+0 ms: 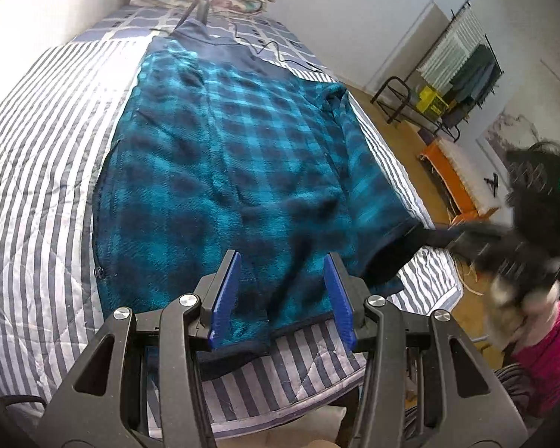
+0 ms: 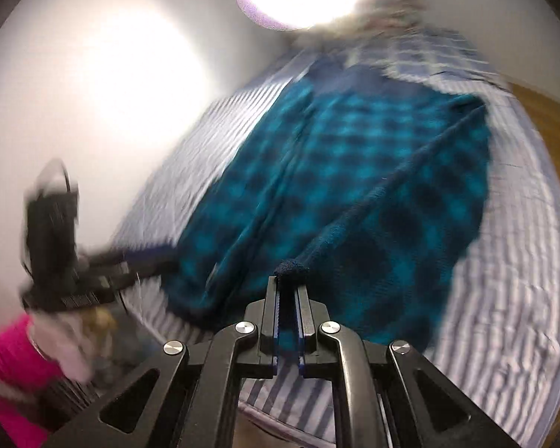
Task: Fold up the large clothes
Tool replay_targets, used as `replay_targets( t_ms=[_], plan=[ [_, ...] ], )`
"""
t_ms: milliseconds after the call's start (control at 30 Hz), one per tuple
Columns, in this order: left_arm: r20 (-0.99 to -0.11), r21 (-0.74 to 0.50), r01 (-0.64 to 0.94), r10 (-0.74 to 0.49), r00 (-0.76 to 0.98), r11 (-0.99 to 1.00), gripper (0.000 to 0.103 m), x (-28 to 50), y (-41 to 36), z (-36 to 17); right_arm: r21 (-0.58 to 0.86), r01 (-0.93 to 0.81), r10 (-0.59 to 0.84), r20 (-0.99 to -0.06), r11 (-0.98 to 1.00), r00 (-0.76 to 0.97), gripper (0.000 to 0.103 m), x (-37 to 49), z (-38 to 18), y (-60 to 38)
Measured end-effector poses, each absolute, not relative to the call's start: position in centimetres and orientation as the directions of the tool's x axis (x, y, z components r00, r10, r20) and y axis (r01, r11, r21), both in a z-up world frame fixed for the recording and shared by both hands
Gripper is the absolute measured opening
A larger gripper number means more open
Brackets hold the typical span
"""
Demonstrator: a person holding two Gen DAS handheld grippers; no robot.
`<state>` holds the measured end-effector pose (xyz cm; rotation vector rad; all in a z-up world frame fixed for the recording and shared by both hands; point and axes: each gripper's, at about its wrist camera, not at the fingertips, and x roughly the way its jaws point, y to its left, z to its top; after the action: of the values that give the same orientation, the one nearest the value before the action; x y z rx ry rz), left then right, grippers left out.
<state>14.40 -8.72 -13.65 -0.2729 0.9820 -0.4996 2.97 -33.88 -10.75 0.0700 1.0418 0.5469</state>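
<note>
Bedroom setting: striped quilt (image 1: 37,171) covers the bed, wood floor and a clothes rack (image 1: 463,74) toward 2 o'clock.
Left wrist view, garment: teal plaid fleece jacket (image 1: 235,156) lies flat along the bed, collar toward 12 o'clock, hem at 6 o'clock.
Left wrist view, tool: left gripper (image 1: 282,298) hovers over the hem with its blue pads spread apart, holding nothing, probably poised to take the bottom edge.
Left wrist view, other tool: right gripper (image 1: 440,237), blurred, reaches the jacket's corner at 4 o'clock.
Right wrist view, tool: right gripper (image 2: 287,321) is clamped on a dark fleece edge, lifting a ridge of cloth, likely starting a fold.
Right wrist view, surroundings: left gripper (image 2: 156,261) blurred at 9 o'clock.
Writing: none legible.
</note>
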Motion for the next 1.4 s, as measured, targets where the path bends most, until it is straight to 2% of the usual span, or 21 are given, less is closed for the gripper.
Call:
replay_targets(
  t_ms=[167, 233, 267, 333, 400, 633, 833, 867, 900, 933, 967, 1267, 1400],
  plan=[
    [-0.711, -0.511, 0.241, -0.564, 0.421, 0.825, 0.047, 15.2, -8.9, -14.7, 0.306, -0.458, 0.455, -0.852, 0.835, 0.258, 0.005, 3.5, -14.6, -31.2],
    [-0.705, -0.547, 0.227, -0.590, 0.393, 0.805, 0.048, 15.9, -9.4, -15.4, 0.318, -0.473, 0.462, -0.857, 0.822, 0.228, 0.020, 3.4, -15.0, -31.2],
    [-0.706, -0.560, 0.220, -0.599, 0.379, 0.799, 0.051, 16.2, -9.7, -15.8, 0.327, -0.476, 0.472, -0.853, 0.816, 0.222, 0.033, 3.3, -14.9, -31.3],
    [-0.702, -0.580, 0.207, -0.613, 0.362, 0.788, 0.058, 16.8, -10.5, -16.4, 0.357, -0.484, 0.506, -0.834, 0.799, 0.220, 0.039, 3.3, -14.1, -32.4],
    [-0.706, -0.592, 0.198, -0.621, 0.339, 0.781, 0.059, 17.7, -11.5, -17.3, 0.352, -0.483, 0.510, -0.824, 0.802, 0.246, 0.039, 3.6, -13.3, -33.6],
    [-0.707, -0.648, 0.124, -0.653, 0.271, 0.752, 0.059, 20.4, -13.4, -20.2, 0.311, -0.347, 0.437, -0.813, 0.885, 0.385, 0.051, 8.7, -11.2, -39.8],
    [-0.699, -0.659, 0.173, -0.681, 0.219, 0.732, 0.058, 20.9, -16.0, -21.3, 0.269, -0.237, 0.353, -0.803, 0.934, 0.480, 0.055, 14.5, -10.5, -43.5],
    [-0.700, -0.654, 0.188, -0.681, 0.216, 0.733, 0.055, 20.9, -16.4, -21.4, 0.267, -0.223, 0.345, -0.802, 0.938, 0.488, 0.056, 15.5, -10.3, -43.9],
    [-0.701, -0.649, 0.208, -0.681, 0.212, 0.732, 0.040, 20.9, -17.0, -21.5, 0.264, -0.203, 0.332, -0.801, 0.943, 0.498, 0.056, 16.7, -10.2, -44.4],
    [-0.702, -0.644, 0.224, -0.681, 0.207, 0.732, 0.016, 20.9, -17.6, -21.7, 0.264, -0.181, 0.320, -0.801, 0.947, 0.506, 0.056, 17.9, -10.2, -44.8],
    [-0.704, -0.640, 0.239, -0.682, 0.200, 0.731, 0.008, 20.8, -18.1, -21.9, 0.266, -0.165, 0.313, -0.801, 0.950, 0.511, 0.057, 18.9, -10.2, -45.1],
    [-0.625, -0.657, 0.380, -0.752, 0.208, 0.651, 0.006, 17.4, -20.1, -18.6, 0.211, -0.016, 0.184, -0.810, 0.977, 0.556, 0.057, 28.8, -10.9, -47.4],
    [-0.612, -0.667, 0.395, -0.767, 0.191, 0.631, 0.006, 16.4, -20.3, -18.4, 0.205, 0.051, 0.139, -0.805, 0.977, 0.577, 0.057, 33.4, -11.1, -48.4]
  ],
)
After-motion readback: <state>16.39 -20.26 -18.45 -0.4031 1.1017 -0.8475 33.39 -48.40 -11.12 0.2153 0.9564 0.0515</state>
